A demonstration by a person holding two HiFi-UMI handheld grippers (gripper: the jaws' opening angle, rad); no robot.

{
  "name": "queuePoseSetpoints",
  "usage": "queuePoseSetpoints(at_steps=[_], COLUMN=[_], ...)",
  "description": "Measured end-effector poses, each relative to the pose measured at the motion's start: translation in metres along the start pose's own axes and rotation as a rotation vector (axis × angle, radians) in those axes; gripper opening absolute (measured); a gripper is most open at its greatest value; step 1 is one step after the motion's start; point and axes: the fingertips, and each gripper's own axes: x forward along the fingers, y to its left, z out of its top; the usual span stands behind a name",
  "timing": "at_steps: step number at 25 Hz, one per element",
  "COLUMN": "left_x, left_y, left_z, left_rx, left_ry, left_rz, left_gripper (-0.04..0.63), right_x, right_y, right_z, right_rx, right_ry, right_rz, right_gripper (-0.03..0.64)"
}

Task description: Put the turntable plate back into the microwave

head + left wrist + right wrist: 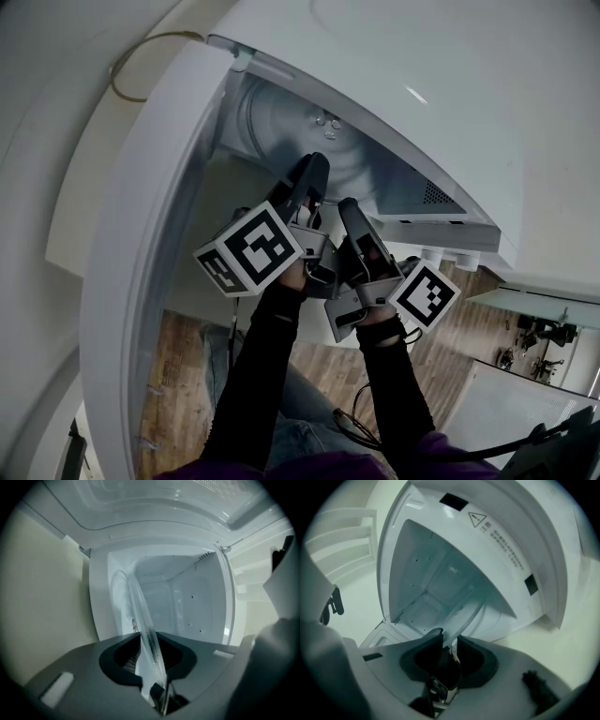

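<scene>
Nearest, head view: two black sleeves, one behind each gripper, over a brown wood-plank floor.

Left gripper: grey moulded body with a black-and-white marker cube; jaws pinching the near rim of the plate, which runs edge-on between them in the left gripper view.

Right gripper: same build, just right of the left one; jaws closed on the plate rim, which passes through the narrow gap between them in the right gripper view.

Plate: clear glass, round, thin, with a ribbed rim; held at its near edge by both grippers, the rest reaching into the cavity. Whether it rests on the cavity floor cannot be told.

Microwave: smooth white casing; cavity white, box-shaped, with small dark dots on its walls.

Door: white, swung wide open on the left, with a printed warning triangle on its inner face.

Far left: a thin cable looped on a pale wall.
</scene>
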Motion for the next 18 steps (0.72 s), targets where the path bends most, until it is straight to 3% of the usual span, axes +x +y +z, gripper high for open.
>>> queuePoseSetpoints(at_steps=[9, 13, 18], left_x=[-0.017, -0.027, -0.036], left_y=[0.009, 0.005, 0.001], left_z=[-0.005, -0.004, -0.009], left_rx=[0.072, 0.079, 0.119], left_ry=[0.029, 0.021, 0.048], left_rz=[0.067, 0.083, 0.085], left_gripper=[0.117, 0.113, 0.063], right_x=[-0.001, -0.001, 0.001], right_y=[-0.014, -0.015, -0.018], right_z=[0.01, 0.012, 0.015], right_rx=[0.005, 0.006, 0.006], right_ry=[-0.031, -0.039, -0.041], right_rz=[-0.049, -0.056, -0.054], right_gripper=[0.091, 0.091, 0.091])
